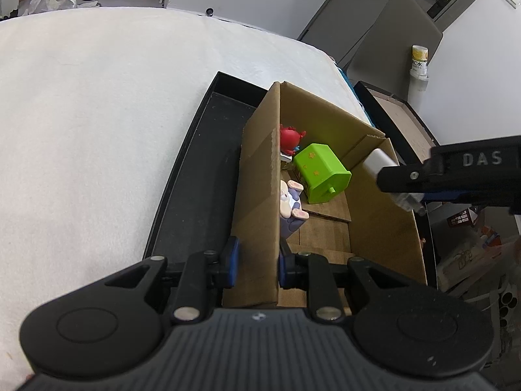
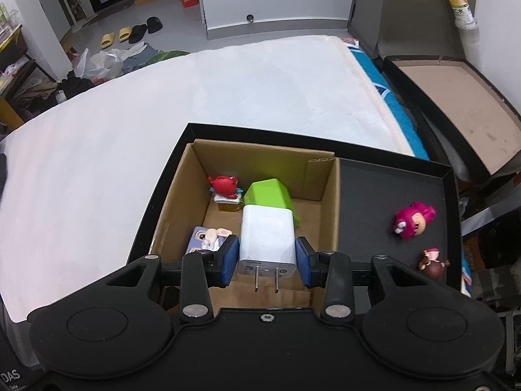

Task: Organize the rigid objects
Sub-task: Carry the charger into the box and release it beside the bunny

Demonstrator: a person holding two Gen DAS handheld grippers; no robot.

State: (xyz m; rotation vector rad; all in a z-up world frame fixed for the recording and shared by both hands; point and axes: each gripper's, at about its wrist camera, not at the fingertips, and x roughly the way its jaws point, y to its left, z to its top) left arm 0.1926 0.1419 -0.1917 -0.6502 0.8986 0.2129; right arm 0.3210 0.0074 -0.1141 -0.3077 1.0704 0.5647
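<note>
You're holding the charger over the cardboard box, ready to drop.
Left tongs (image 1: 255,265) are clamped on the cardboard box (image 1: 260,176) wall, steadying it; right tongs (image 2: 267,259) are clamped on the white charger (image 2: 267,239), prongs facing you.

Even indoor light, soft shadows, sharp focus, fisheye-bent dark edges
</note>
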